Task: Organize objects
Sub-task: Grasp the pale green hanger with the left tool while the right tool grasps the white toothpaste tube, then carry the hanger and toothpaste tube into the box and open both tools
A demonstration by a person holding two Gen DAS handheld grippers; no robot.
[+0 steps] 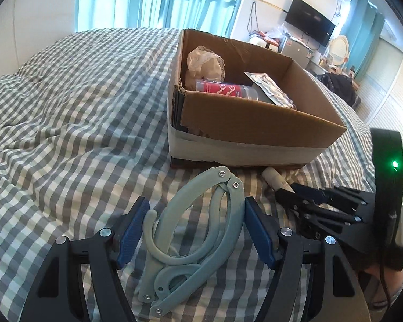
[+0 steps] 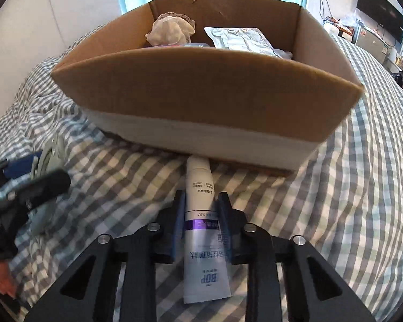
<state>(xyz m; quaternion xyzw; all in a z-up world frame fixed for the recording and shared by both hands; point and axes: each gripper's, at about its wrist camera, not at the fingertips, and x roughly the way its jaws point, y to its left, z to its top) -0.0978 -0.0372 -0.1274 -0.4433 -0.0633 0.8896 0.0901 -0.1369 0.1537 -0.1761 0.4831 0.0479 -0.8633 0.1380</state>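
A pale green folding hanger (image 1: 196,230) lies on the checked bedspread between the fingers of my left gripper (image 1: 196,230), which is open around it; its right pad touches the hanger's rim. My right gripper (image 2: 202,220) is shut on a white and purple toothpaste tube (image 2: 201,214) lying on the bed, cap against the box base. The tube's cap end (image 1: 275,178) and the right gripper (image 1: 322,201) also show in the left wrist view. The open cardboard box (image 1: 255,118) (image 2: 201,94) stands just beyond both.
The box holds a crumpled cloth (image 1: 205,64), a red-labelled bottle (image 1: 225,90) and a silver foil pouch (image 1: 271,86). The checked bedspread (image 1: 67,120) spreads wide to the left. A TV (image 1: 309,24) and a cluttered dresser stand at the far right wall.
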